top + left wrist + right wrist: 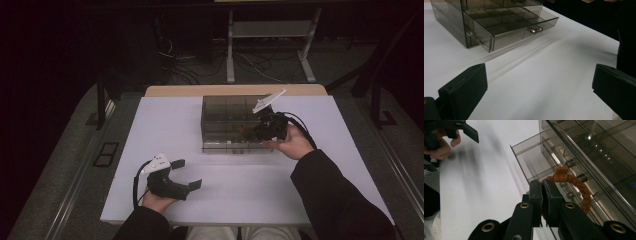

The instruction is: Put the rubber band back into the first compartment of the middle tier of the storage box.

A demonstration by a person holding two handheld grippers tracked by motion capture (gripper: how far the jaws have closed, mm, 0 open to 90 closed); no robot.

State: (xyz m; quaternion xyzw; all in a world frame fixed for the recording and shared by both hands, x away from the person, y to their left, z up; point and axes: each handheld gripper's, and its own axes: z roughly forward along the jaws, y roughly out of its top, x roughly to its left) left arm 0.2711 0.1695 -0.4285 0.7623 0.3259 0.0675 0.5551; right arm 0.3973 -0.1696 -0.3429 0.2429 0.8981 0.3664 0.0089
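A smoky clear drawer box (225, 107) stands on the white table (240, 190), its bottom drawer (509, 25) pulled out. My right gripper (254, 133) hovers at the box's front right, shut on an orange braided bracelet (577, 187). The loop hangs beside the box's drawer knobs, above the pulled-out drawer (531, 157), and shows faintly as an orange spot (246, 132) in the high view. My left gripper (187, 173) rests near the table's front left, jaws wide open and nothing between its fingers (464, 87), aimed toward the box.
The person's right sleeve (330, 200) covers the front right of the table. A wooden board edge (235, 90) lies behind the table, with a metal stand (270, 45) and cables on the floor beyond. White tabletop spreads between the left gripper and the box.
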